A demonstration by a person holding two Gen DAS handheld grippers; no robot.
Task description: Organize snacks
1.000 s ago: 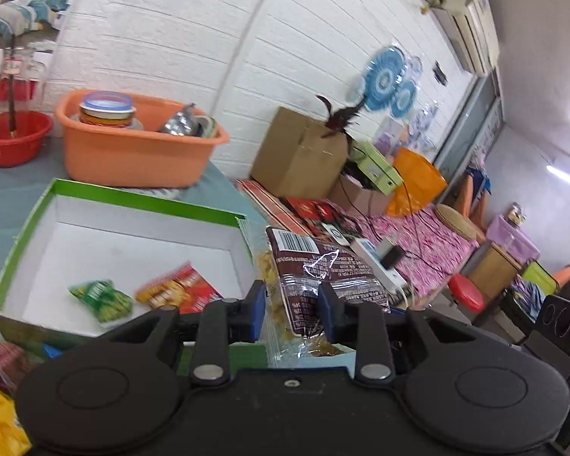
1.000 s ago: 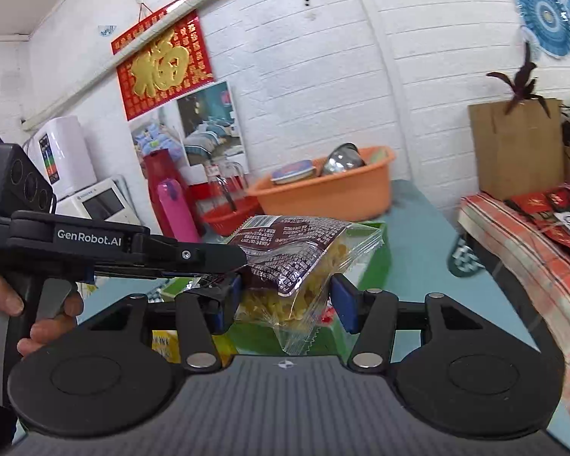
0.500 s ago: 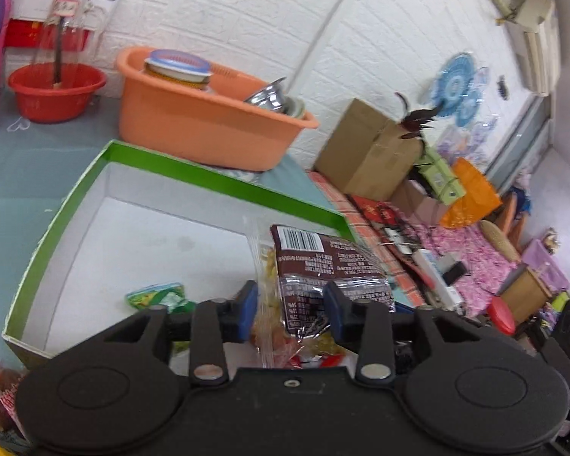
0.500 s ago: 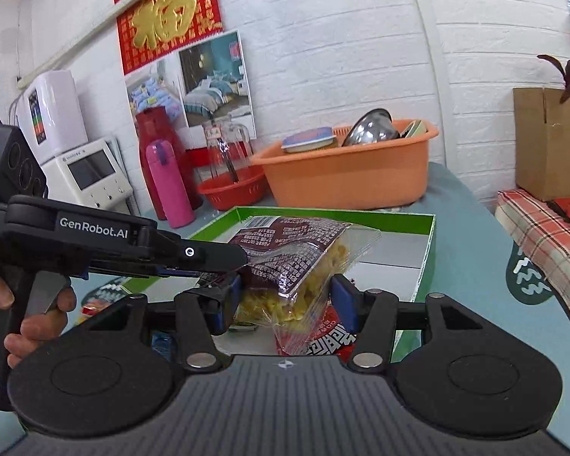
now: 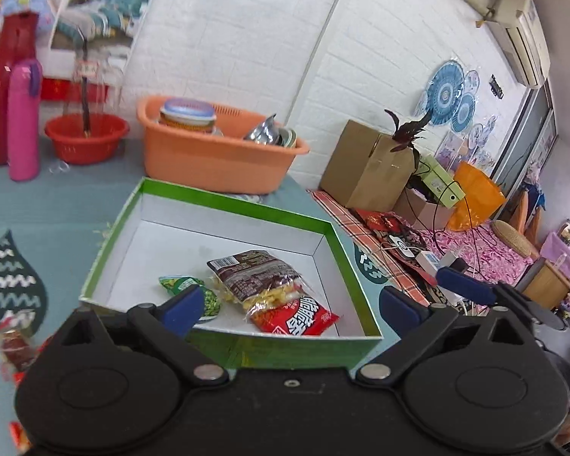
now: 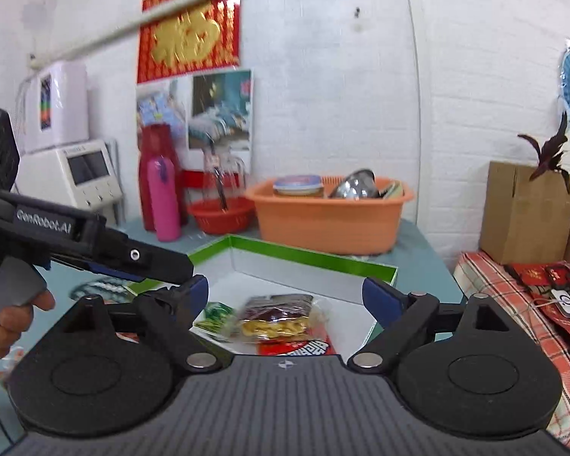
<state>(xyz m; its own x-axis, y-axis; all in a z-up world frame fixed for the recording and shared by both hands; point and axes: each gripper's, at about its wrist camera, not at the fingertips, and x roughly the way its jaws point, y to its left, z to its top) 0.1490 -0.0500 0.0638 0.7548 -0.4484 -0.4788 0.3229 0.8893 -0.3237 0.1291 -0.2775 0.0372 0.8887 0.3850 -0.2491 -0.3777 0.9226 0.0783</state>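
Three snack packets lie inside the green box (image 5: 224,197), near its front edge: the brown packet (image 5: 260,277) in the middle, resting partly on the red packet (image 5: 298,317), and the green packet (image 5: 186,288) beside it on the left. The left gripper (image 5: 288,304) and the right gripper (image 6: 285,296) both hang above the box with jaws wide apart and hold nothing. I judge the task is only partly done, because more snacks (image 5: 13,342) lie on the table (image 5: 57,205) outside the box's front left corner.
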